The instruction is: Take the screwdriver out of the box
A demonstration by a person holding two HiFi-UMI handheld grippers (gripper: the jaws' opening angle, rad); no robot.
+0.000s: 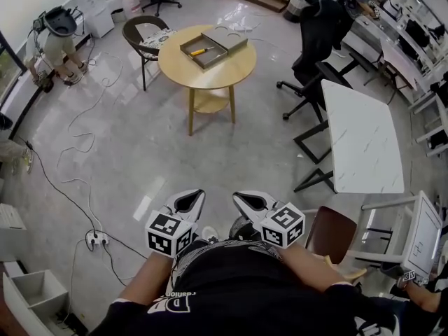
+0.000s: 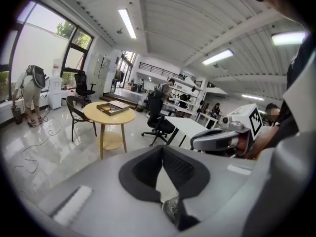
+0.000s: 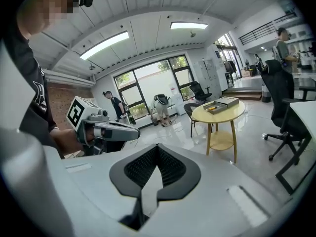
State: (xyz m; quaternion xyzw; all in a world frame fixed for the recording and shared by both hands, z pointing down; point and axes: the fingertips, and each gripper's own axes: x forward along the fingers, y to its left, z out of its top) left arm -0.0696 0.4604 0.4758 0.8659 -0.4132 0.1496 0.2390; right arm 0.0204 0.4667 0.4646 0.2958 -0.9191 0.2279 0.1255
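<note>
An open flat box [image 1: 213, 46] lies on the round wooden table [image 1: 210, 74] far ahead of me. Inside its tray lies the yellow-handled screwdriver [image 1: 199, 50]. The box [image 2: 112, 107] is small and distant in the left gripper view, and the box [image 3: 222, 104] is just as small in the right gripper view. My left gripper [image 1: 194, 196] and right gripper [image 1: 242, 197] are held close to my body, side by side, well short of the table. Both are shut with nothing between their jaws.
A brown chair [image 1: 143, 32] stands behind the table, a black office chair [image 1: 318, 40] to its right. A white rectangular table [image 1: 360, 135] is on my right. Cables [image 1: 80, 142] and a power strip [image 1: 96, 240] lie on the floor at left. A person [image 1: 59, 44] bends at far left.
</note>
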